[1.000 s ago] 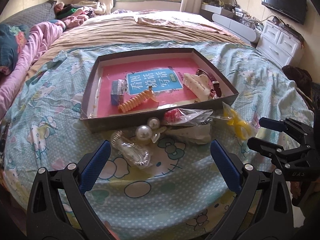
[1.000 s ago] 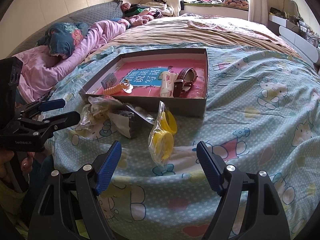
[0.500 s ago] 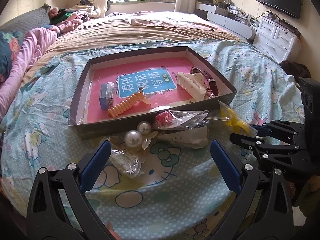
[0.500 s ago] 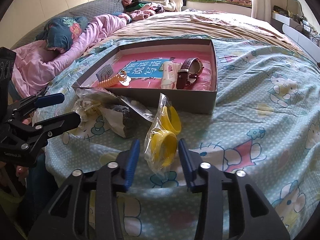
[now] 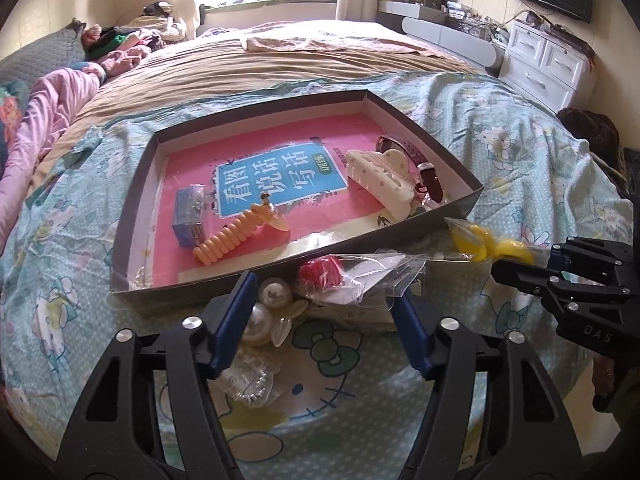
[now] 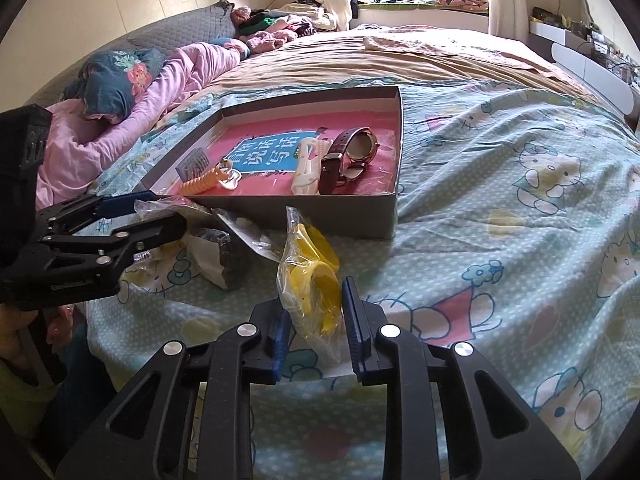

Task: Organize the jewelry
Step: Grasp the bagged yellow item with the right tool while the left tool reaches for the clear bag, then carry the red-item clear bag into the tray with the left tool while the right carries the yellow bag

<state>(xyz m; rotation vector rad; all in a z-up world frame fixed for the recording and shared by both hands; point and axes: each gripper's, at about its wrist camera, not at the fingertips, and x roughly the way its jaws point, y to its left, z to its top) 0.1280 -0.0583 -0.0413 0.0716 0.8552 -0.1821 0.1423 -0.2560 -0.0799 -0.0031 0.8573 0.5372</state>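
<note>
Jaws were closing on both your grippers: your right gripper point(image 6: 314, 330) pinched the clear bag of yellow rings point(image 6: 312, 276) just in front of the tray point(image 5: 456, 204), while your left gripper point(image 5: 320, 320) stood half spread around the pearl pieces point(image 5: 272, 304) and red-item bag point(image 5: 344, 276) against the tray's near wall.

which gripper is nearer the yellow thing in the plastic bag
Right. The right gripper has the bagged yellow thing between its closing jaws. The left gripper is off to one side, over the pearls by the box.
</note>
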